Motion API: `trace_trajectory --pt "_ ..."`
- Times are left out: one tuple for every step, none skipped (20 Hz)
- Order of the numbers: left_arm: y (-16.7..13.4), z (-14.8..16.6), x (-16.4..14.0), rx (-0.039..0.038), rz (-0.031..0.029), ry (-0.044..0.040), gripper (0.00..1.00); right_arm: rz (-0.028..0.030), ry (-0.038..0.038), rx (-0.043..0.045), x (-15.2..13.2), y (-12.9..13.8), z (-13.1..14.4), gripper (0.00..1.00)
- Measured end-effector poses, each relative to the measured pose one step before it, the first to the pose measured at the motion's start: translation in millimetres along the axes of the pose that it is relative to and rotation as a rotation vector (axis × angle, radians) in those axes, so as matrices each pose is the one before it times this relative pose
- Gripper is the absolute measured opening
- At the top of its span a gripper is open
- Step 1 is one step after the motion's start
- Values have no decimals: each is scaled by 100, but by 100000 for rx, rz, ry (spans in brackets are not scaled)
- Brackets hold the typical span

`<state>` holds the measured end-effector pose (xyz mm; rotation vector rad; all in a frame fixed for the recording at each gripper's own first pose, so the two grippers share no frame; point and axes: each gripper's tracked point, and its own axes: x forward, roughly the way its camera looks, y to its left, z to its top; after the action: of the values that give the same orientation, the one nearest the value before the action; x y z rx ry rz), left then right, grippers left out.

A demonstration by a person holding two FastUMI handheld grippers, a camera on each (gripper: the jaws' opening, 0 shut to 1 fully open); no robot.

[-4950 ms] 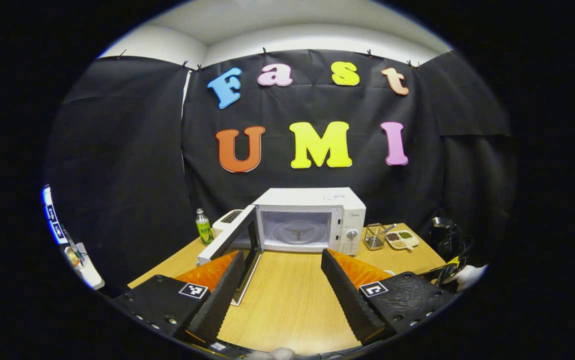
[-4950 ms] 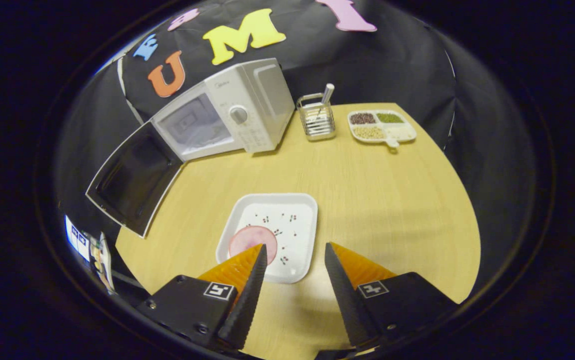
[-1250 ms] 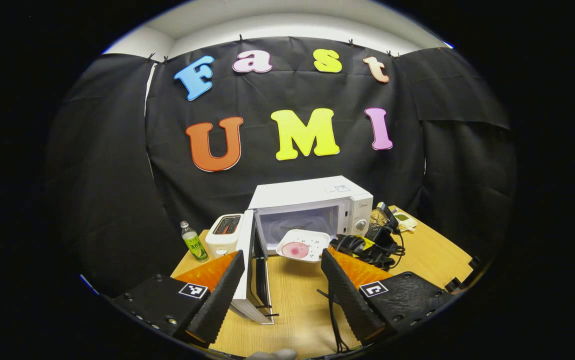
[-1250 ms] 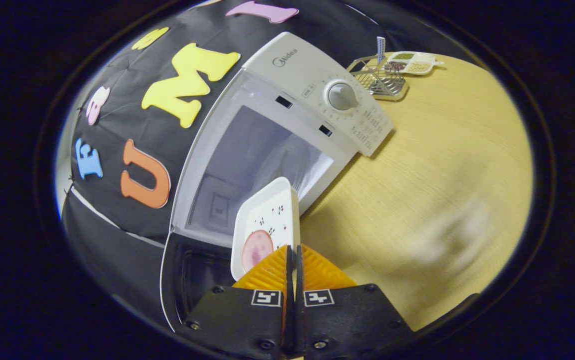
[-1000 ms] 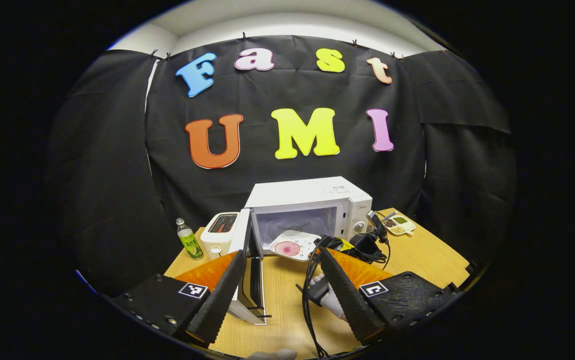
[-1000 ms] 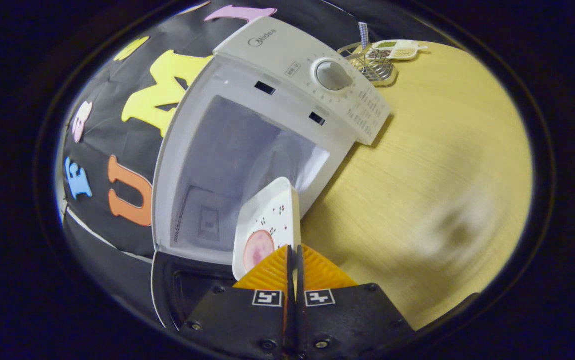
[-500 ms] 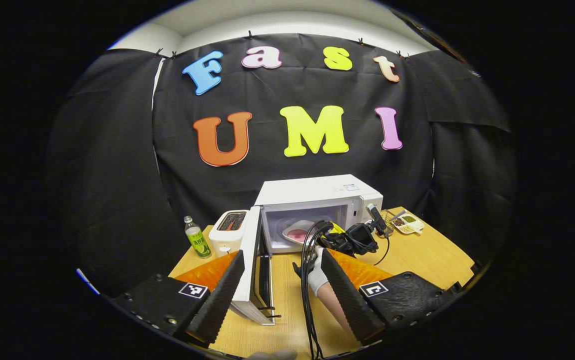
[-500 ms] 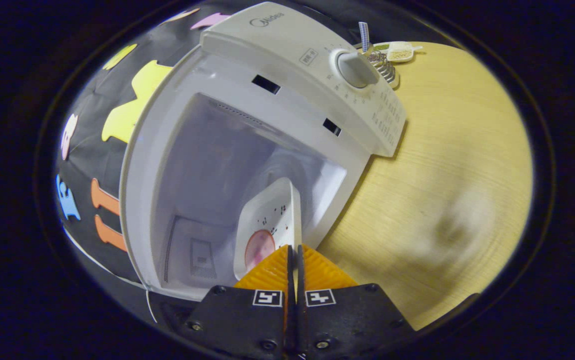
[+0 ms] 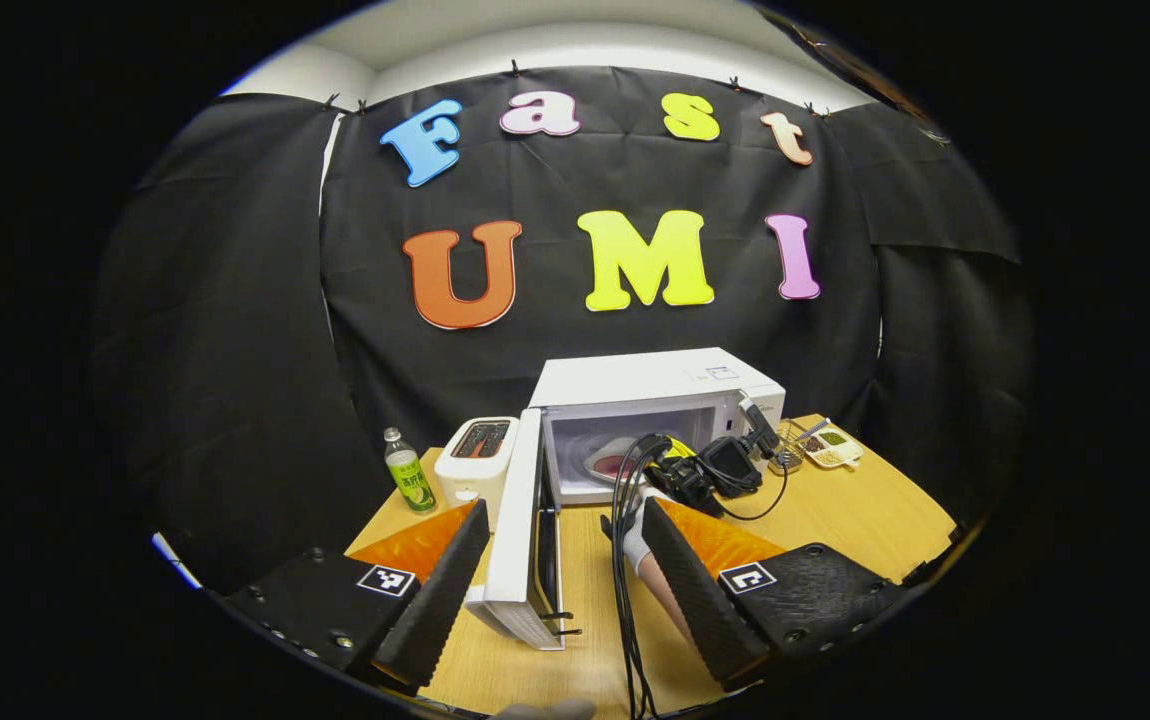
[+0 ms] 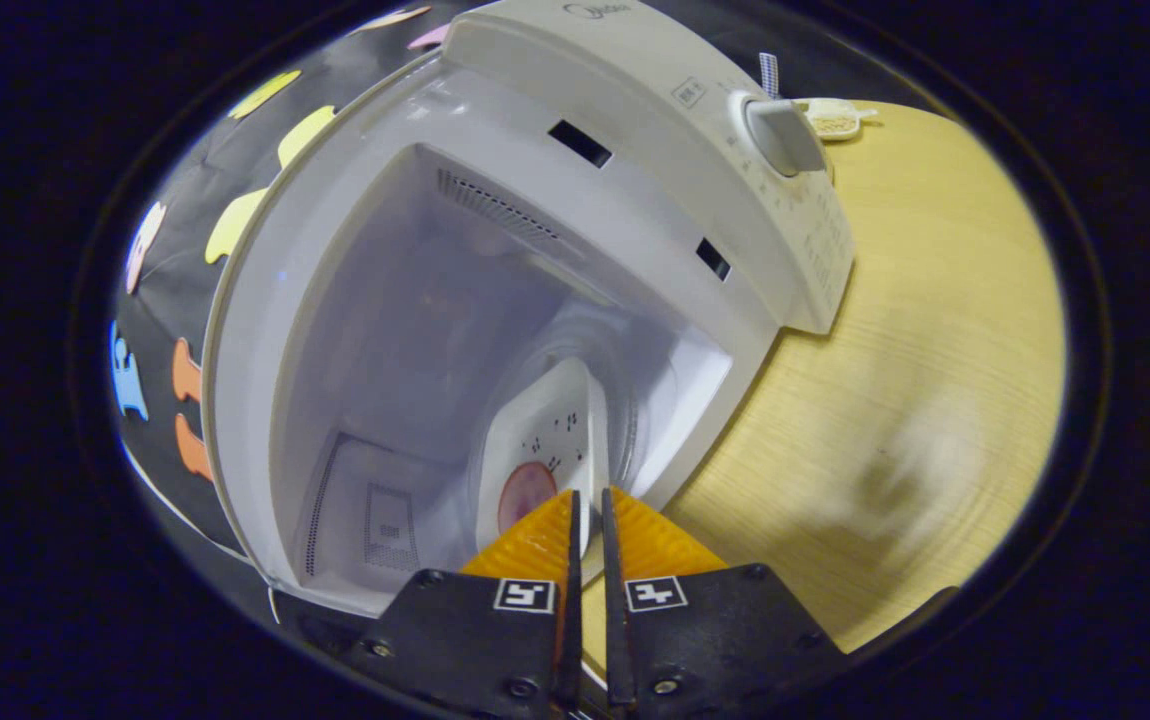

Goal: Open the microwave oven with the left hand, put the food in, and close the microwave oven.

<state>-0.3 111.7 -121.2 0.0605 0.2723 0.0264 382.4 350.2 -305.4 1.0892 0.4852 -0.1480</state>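
I take the microwave [image 10: 535, 250] as my landmark: its door [image 9: 525, 540] stands swung wide at its left, and the tray [image 10: 545, 455] with the food [image 10: 525, 493] sits tilted inside its cavity, pinched at the near rim. My right gripper [image 10: 587, 530] has its jaws nearly closed on that rim. If I release at this tilt, I judge the tray could drop and slide the food off. My left gripper [image 9: 560, 590], jaws wide and empty, hangs before the door; swinging it early would strike my right hand [image 9: 635, 535].
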Motion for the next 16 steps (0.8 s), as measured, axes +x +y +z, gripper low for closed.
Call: trace_trajectory --pt "145 -204 -231 -291 372 259 94 1203 82 -864 -490 294 599 21" --pt "120 -72 -230 -318 186 156 94 842 -1564 -3453 -947 146 868 41" --pt "128 -1 -85 -225 188 -283 94 1238 -2645 -4641 -1214 449 1018 51" --pt "50 -6 -128 -186 120 -238 94 645 -2315 -5019 -1097 295 1099 71" --pt "-44 80 -112 -125 -89 -385 94 1069 -1724 -5848 -1021 215 823 80" --pt "-5 216 -217 376 -1 -674 94 1707 -1066 -4020 -1316 562 1083 96" --pt "-41 196 -92 309 -36 -667 94 1563 -932 -3774 -1193 220 936 96" --pt "-40 132 -90 290 -5 -616 94 1731 -486 -4131 -1522 306 782 97" --pt "-14 266 -128 385 108 -1175 94 1681 -631 -4302 -1366 104 775 99" --pt "-247 410 -20 470 10 -1284 94 339 -644 -6091 -1651 -403 981 99" --pt "-230 171 -218 -184 -460 -855 94 0 312 -4355 -1417 -402 497 100" --pt "-604 246 -112 -433 -1217 -1283 94 1304 2314 -5521 -1387 -364 283 100" --pt "-430 189 57 -139 -692 -1025 94 1752 2044 -5460 -1630 -342 171 100" --pt "-317 89 -79 110 -332 -332 94 1884 1187 -5216 -1610 -455 396 91" --pt "-295 129 -125 -2 72 -691 94 708 -357 -4299 -1647 -898 784 91" --pt "-393 276 -100 -620 -292 -1015 94 620 -1318 -3828 -1910 -880 833 100"
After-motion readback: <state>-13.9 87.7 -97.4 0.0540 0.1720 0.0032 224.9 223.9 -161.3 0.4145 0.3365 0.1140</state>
